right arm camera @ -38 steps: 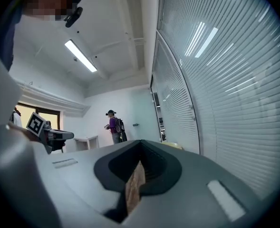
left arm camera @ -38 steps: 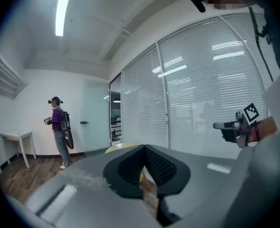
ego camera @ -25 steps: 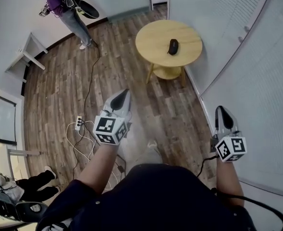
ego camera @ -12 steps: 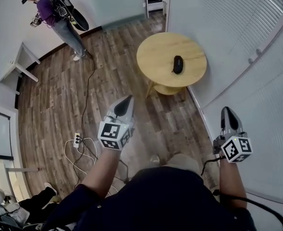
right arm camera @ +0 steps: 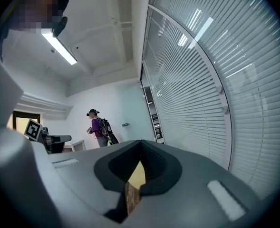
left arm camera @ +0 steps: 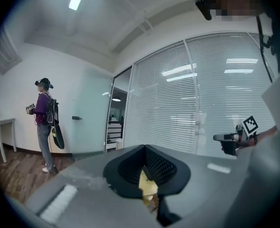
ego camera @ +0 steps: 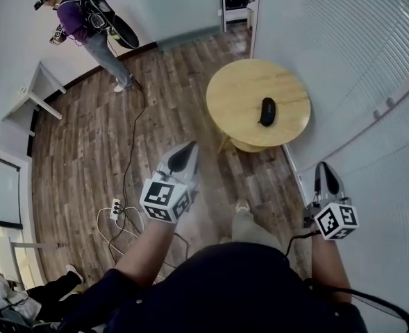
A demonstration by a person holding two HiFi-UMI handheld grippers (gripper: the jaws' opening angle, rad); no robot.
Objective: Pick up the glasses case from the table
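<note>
Not started: small black oval glasses case lies on round light-wood tabletop, well ahead. Left gripper and right gripper jaws together, empty. Approach, grasp, lift left.

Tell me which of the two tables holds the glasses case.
The round light-wood table beside the blinds wall; the dark glasses case lies on its top. The other table is white, rectangular, at the head view's left.

Dark glasses case flat on table
</note>
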